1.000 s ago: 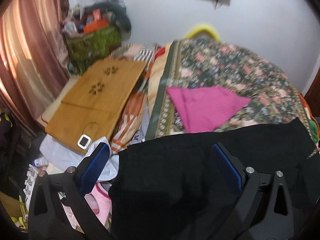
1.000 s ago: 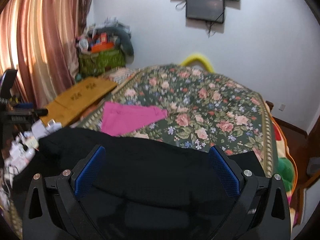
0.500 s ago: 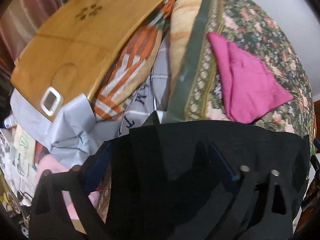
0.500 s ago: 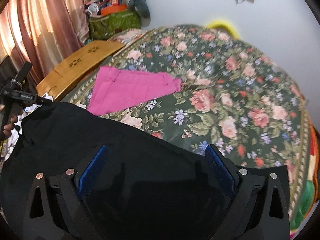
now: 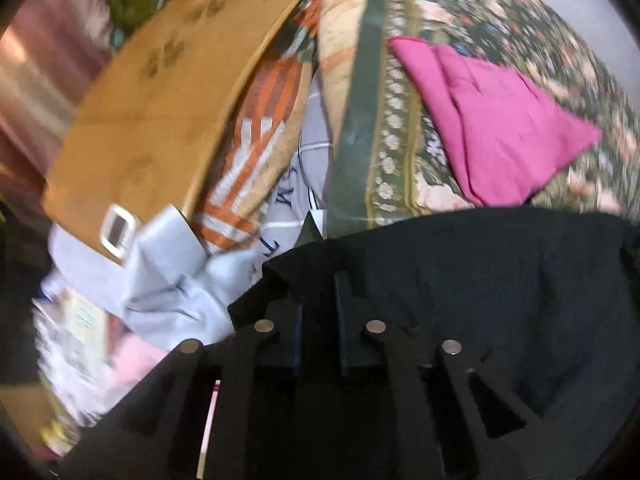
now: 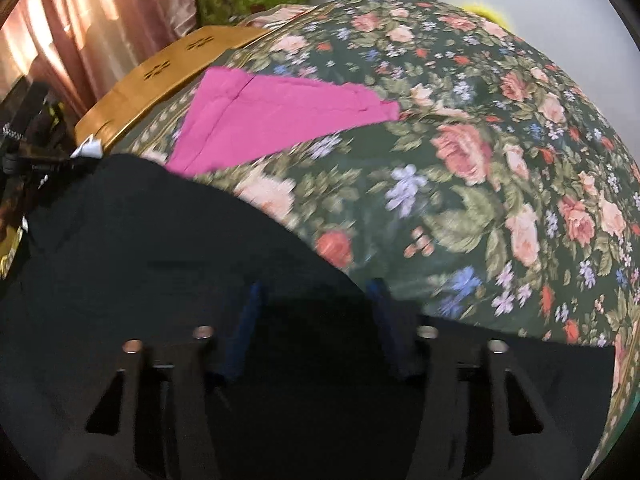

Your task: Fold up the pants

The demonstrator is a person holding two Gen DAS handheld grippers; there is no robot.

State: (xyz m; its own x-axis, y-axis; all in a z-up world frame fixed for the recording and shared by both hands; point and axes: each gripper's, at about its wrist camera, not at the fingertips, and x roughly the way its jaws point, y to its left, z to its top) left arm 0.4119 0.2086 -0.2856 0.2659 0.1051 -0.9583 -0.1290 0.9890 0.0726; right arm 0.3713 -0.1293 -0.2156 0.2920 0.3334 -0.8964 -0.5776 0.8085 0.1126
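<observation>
Black pants (image 6: 168, 264) lie at near edge of bed, under both claws. Your left gripper (image 5: 318, 300) nearly closed, fabric seems pinched; right gripper (image 6: 316, 304) half open, grip on cloth — can't tell. Risk: thin pinch slips, or pants drag off edge onto clutter. Floral bedspread (image 6: 500, 152) soft, uneven; pink cloth (image 6: 276, 120) close by, wooden board (image 5: 160, 92) at left.

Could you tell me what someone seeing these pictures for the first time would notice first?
The eye goes first to the black pants spread across the near edge of the bed, filling the lower half of both views under each tool. Next comes the bright pink cloth lying flat on the floral bedspread just beyond them. In the left wrist view, the wooden board leans beside the bed over a pile of clutter.
</observation>
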